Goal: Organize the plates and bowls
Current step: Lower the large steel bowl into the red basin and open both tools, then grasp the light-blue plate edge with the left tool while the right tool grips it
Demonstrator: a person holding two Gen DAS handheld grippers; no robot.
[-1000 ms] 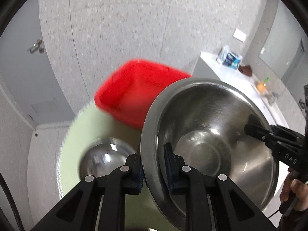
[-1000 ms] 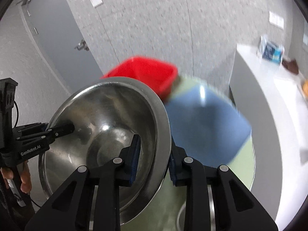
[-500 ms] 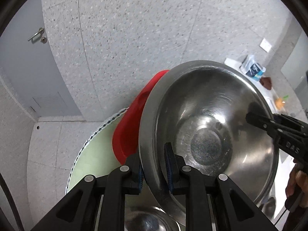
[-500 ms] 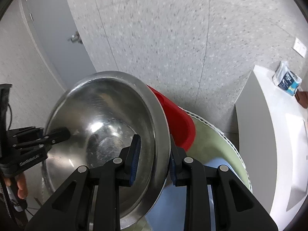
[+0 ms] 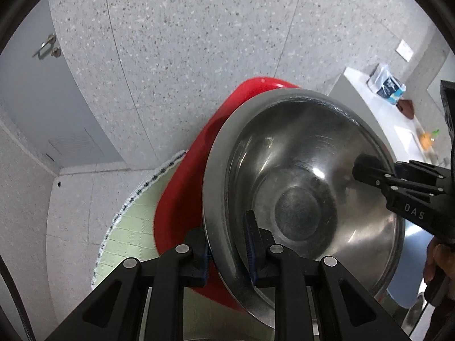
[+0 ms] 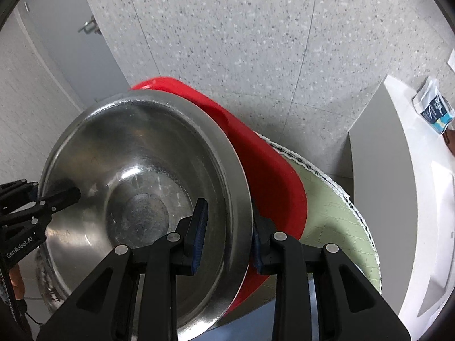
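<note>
A large steel bowl hangs tilted over a red plastic basin, which stands on a round green table. My left gripper is shut on the bowl's near rim, one pad inside and one outside. On the opposite rim my right gripper straddles the flange, its jaws opening slightly while the pads still bracket the rim. Each view shows the other gripper's finger reaching into the bowl. Whether the bowl touches the basin is hidden.
A white counter with a blue and white packet stands to the right of the table. A blue mat lies on the table's near side. A speckled wall and a grey door are behind.
Both grippers have carried the steel bowl forward and down until it covers most of the red basin. The small steel bowl on the table has slid out of view.
</note>
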